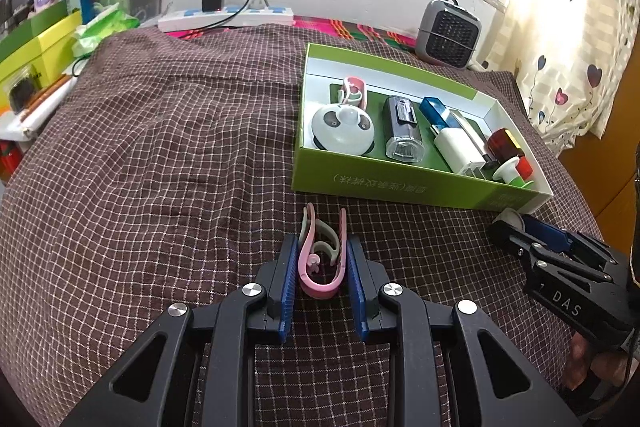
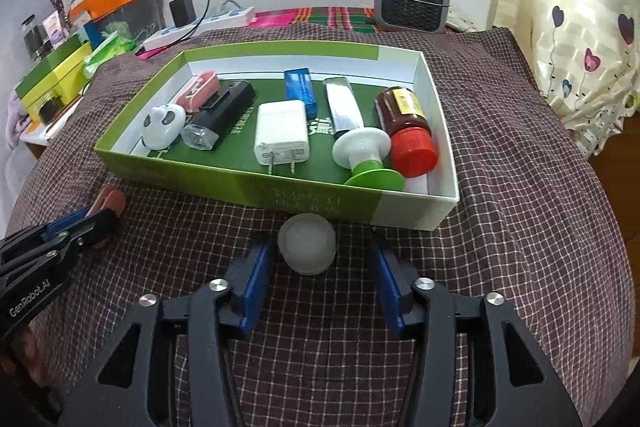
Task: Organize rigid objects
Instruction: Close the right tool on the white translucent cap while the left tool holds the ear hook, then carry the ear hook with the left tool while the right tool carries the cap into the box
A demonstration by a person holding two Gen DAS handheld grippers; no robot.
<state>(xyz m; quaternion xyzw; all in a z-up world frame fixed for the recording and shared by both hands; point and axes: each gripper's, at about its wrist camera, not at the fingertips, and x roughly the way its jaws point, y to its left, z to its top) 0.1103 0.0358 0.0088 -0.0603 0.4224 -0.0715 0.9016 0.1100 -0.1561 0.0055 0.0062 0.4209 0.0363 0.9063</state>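
A pink clip [image 1: 320, 259] with grey inner hooks lies low at centre frame, its open end pointing up-frame. A round translucent white cap [image 2: 307, 243] sits at lower centre, just below the green box [image 2: 240, 183] holding the sorted items

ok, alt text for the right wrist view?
Right gripper straddles a small white round jar on checked cloth, pads clear of it. Behind it sits a green-and-white box of small items; left gripper pinches a pink clip.
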